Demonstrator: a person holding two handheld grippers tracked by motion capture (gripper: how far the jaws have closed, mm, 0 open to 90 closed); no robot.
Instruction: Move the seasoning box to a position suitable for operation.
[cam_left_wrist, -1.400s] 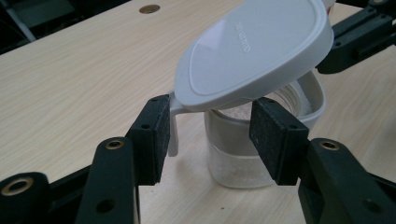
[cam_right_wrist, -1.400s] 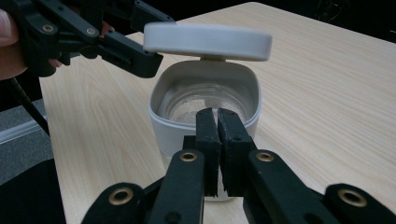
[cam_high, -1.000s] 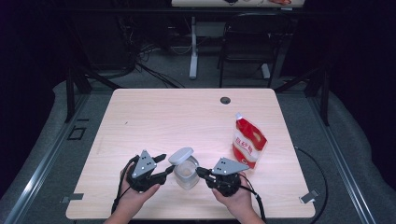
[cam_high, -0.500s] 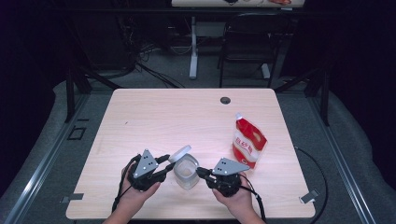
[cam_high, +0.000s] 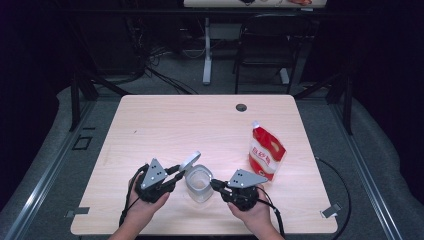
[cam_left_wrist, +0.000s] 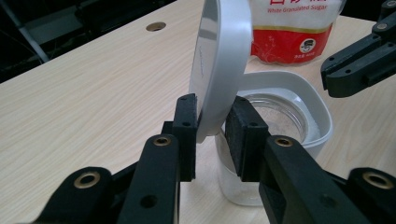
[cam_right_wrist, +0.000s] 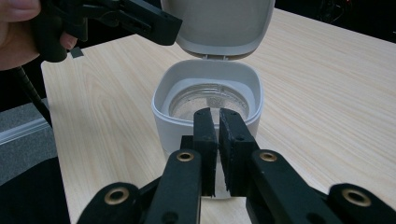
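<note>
A clear container (cam_high: 199, 184) with a white rim stands near the table's front edge, a little white powder in its bottom. Its hinged white lid (cam_high: 190, 161) stands raised on the left side. My left gripper (cam_high: 181, 169) has just been closing, and its pads now pinch the lid's (cam_left_wrist: 219, 51) lower edge in the left gripper view (cam_left_wrist: 212, 121). My right gripper (cam_high: 212, 183) points at the container from the right. Its jaws are shut with only a slit between them, tips at the near rim (cam_right_wrist: 163, 98) in the right gripper view (cam_right_wrist: 215, 116).
A red and white sugar pouch (cam_high: 266, 154) stands to the right of the container, near the right hand. The wooden table (cam_high: 175, 125) has a cable hole (cam_high: 241, 107) at the back. A chair (cam_high: 270, 45) and a desk leg stand beyond it.
The left gripper's jaws have closed onto the lid, and the lid has swung up from a low tilt to a steeper one. The right gripper has stayed put.
</note>
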